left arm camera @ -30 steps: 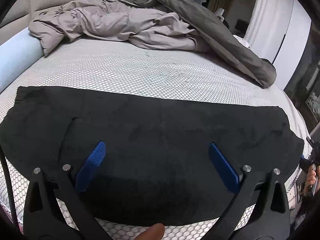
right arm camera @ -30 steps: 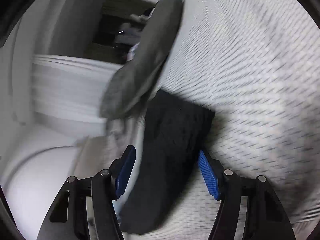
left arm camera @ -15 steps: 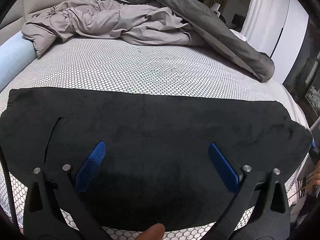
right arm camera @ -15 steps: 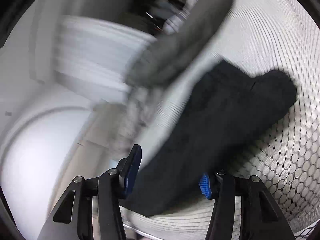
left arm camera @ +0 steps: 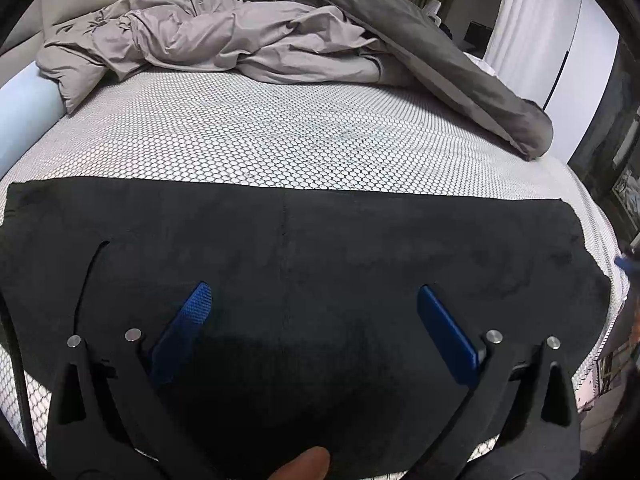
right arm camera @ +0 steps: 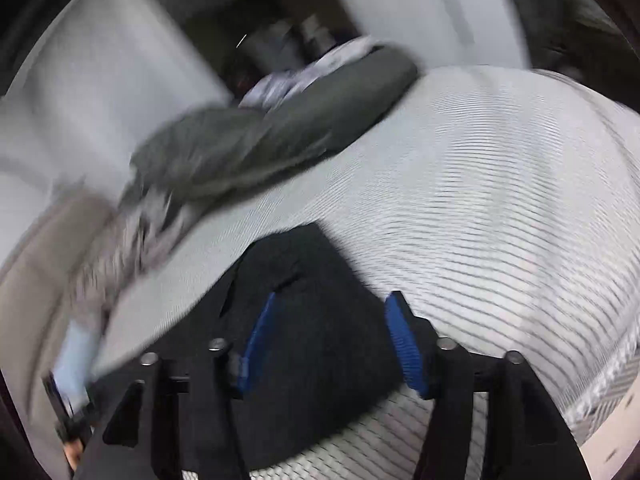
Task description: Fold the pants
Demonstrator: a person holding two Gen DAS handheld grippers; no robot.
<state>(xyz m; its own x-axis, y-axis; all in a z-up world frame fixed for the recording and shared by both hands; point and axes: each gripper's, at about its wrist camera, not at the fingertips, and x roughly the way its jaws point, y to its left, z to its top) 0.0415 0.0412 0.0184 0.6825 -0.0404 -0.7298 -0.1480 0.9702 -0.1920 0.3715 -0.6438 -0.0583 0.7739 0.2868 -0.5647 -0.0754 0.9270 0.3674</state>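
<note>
Left gripper: fingers spread wide, hovering over the black pants, holding nothing. Pants lie flat across the near bed, from 9 to 3 o'clock. Right gripper: spread, blurred view, poised over one pants end at 12 o'clock. Duvet bunched at far 12. Judged step: between folds. Next calls for pinching one end and carrying it across.

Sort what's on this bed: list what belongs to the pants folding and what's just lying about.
For the job:
- flat black fabric pants
- left claw, open above them
- right claw, open, blurred, over one end of the pants

Just lying about:
- crumpled taupe and dark grey duvet
- light blue cylindrical bolster
- white honeycomb-patterned mattress cover, the work surface
</note>
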